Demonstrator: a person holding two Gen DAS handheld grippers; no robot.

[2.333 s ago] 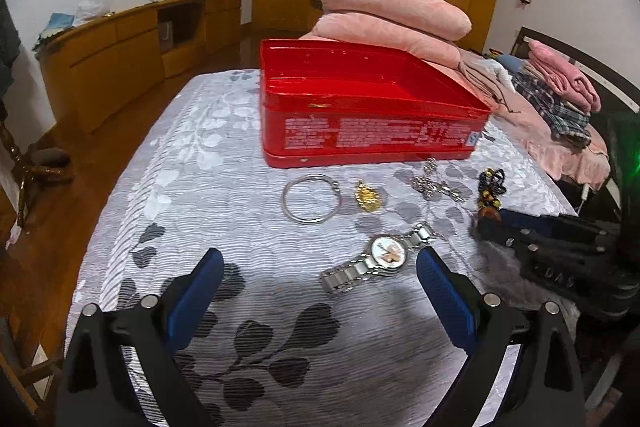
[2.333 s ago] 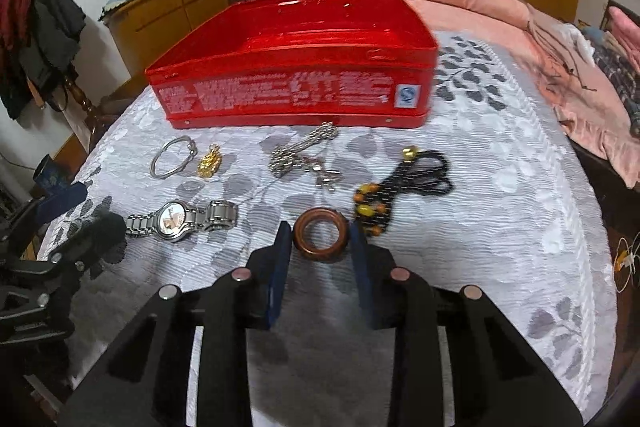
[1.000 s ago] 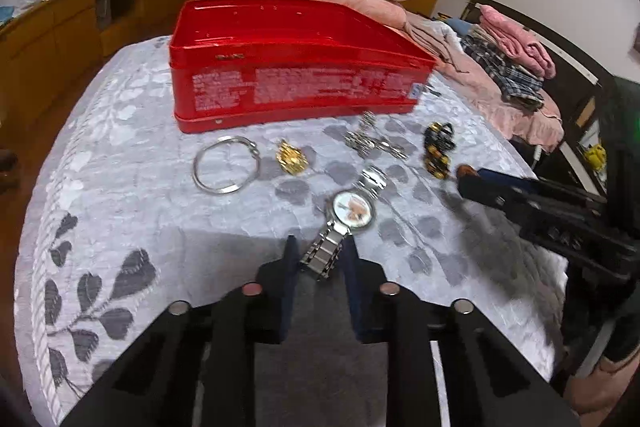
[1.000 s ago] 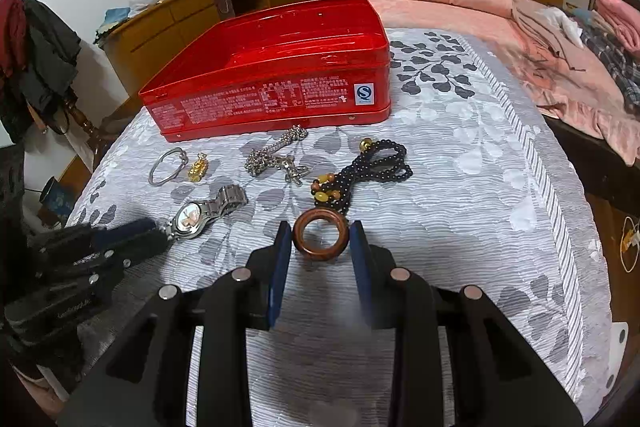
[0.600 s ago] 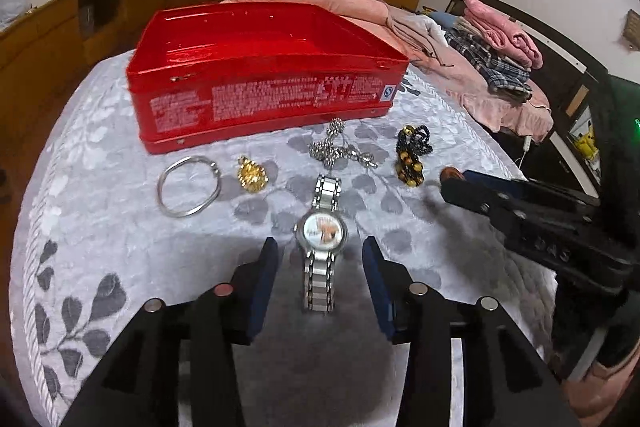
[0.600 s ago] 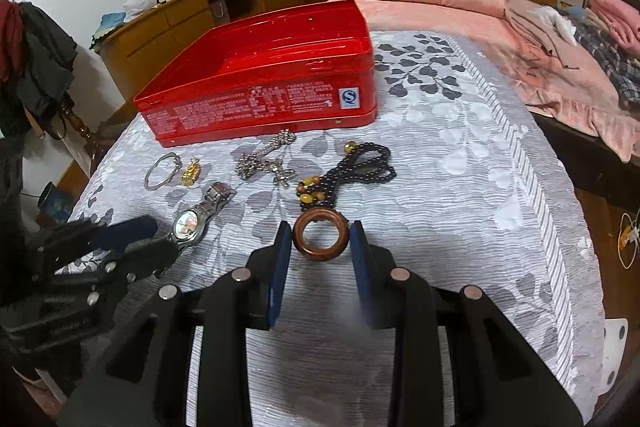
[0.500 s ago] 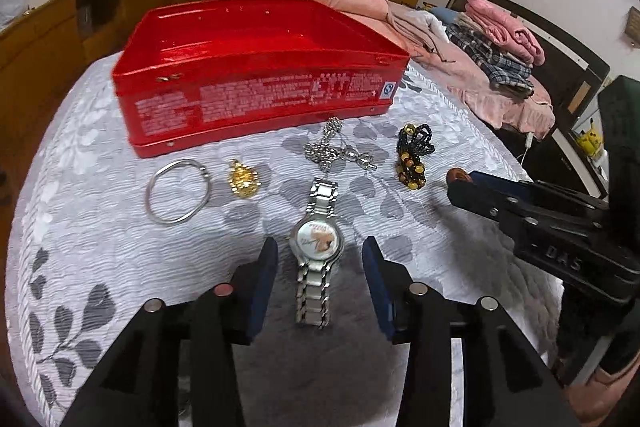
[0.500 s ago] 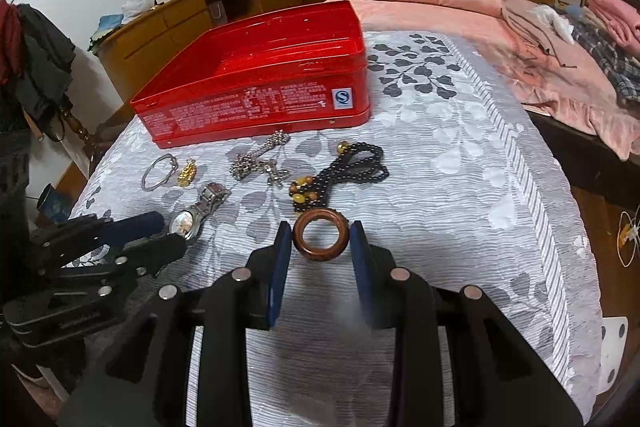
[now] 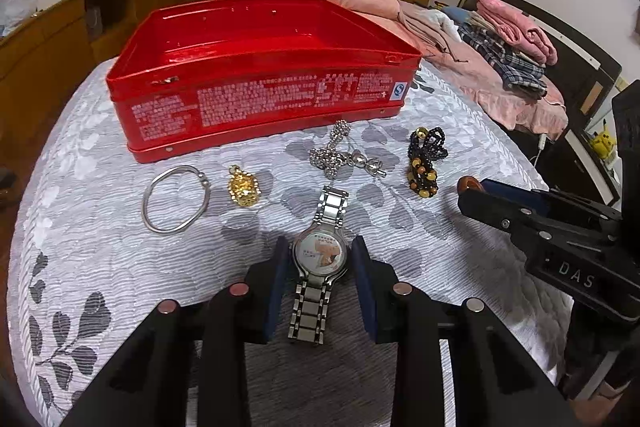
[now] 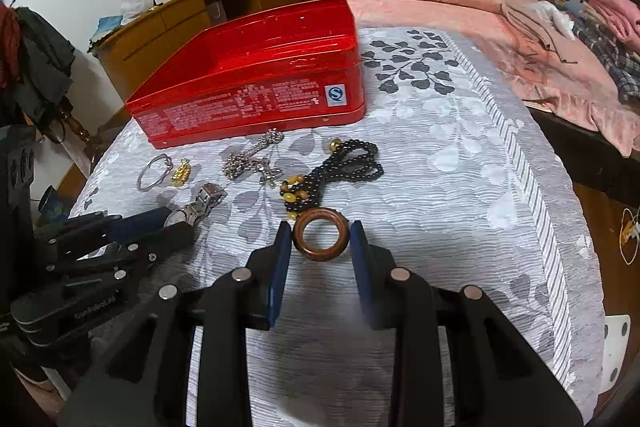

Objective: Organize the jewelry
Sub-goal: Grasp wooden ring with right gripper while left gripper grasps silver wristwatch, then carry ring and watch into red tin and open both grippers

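The red tin [image 9: 260,83] sits open on the bed [image 9: 80,235]. Just in front of it lies the watch [image 9: 320,255], its face clamped by the left hand-held gripper [image 9: 320,259]. Right of the watch, the right hand-held gripper [image 10: 320,239] pinches the wooden ring [image 10: 320,235].

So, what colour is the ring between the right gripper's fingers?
The ring is brown, like wood; the right wrist view shows it best.

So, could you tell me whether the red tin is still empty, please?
Empty as far as visible: the red tin is lidless, its visible floor bare red, though its front wall hides the near strip.
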